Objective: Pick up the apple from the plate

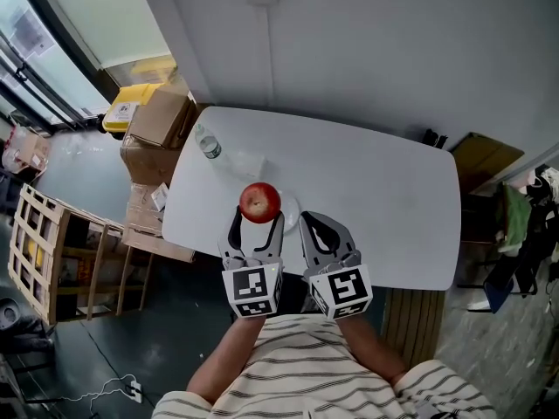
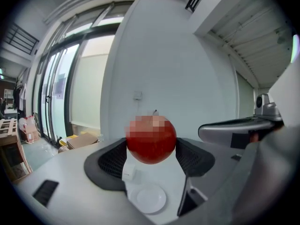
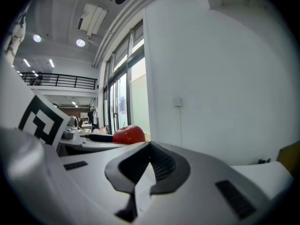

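Observation:
A red apple [image 1: 259, 202] is lifted clear of the white table [image 1: 384, 190], clamped between the black pads of my left gripper [image 1: 258, 213]. In the left gripper view the apple [image 2: 151, 139] sits between the two pads [image 2: 114, 161] of that gripper [image 2: 152, 159], and the empty white plate [image 2: 148, 198] lies on the table below it. From the head view only the plate's rim [image 1: 291, 208] peeks out beside the apple. My right gripper [image 1: 321, 227] hovers just right of the left one, shut with nothing in it [image 3: 149, 165]. It sees the apple [image 3: 128, 135] to its left.
A clear water bottle [image 1: 207, 144] stands at the table's far left corner, with a small white box [image 2: 128, 173] near the plate. Cardboard boxes [image 1: 157, 120] and a wooden crate [image 1: 44, 251] crowd the floor at left. The wall is close behind the table.

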`<action>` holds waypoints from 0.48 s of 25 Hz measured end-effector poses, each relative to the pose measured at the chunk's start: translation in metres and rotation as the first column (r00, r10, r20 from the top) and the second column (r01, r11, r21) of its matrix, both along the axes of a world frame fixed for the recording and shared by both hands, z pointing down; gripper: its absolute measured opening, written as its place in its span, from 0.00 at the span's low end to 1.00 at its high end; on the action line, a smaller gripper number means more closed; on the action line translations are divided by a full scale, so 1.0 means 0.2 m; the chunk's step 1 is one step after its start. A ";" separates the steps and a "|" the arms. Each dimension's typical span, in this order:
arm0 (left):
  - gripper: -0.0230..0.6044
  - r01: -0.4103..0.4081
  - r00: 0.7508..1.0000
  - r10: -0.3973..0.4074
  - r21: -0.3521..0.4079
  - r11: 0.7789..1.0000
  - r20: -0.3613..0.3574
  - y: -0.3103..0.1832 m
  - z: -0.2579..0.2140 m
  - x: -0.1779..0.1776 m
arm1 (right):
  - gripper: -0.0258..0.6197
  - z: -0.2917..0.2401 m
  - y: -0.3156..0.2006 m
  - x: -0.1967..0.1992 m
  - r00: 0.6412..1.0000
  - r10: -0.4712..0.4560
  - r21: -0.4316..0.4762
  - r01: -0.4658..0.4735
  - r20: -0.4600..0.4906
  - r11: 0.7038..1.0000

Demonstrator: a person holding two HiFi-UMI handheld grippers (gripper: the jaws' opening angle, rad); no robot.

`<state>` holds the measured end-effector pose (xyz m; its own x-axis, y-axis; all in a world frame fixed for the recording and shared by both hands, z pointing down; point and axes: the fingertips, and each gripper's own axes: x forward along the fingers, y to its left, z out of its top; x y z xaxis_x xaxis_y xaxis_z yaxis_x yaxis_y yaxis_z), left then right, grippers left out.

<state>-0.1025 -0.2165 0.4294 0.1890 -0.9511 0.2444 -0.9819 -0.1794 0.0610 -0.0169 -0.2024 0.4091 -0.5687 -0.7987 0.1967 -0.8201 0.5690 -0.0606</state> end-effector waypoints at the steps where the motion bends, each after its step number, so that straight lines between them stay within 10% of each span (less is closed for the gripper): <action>1: 0.57 0.002 1.000 -0.002 0.007 1.000 -0.001 0.00 -0.02 0.00 | 0.04 0.00 0.00 0.00 1.000 -0.002 0.002 0.002 -0.002 1.000; 12: 0.57 0.024 1.000 -0.023 0.078 0.997 -0.010 0.01 -0.16 -0.02 | 0.04 -0.06 -0.03 0.00 1.000 -0.006 0.026 0.006 0.005 1.000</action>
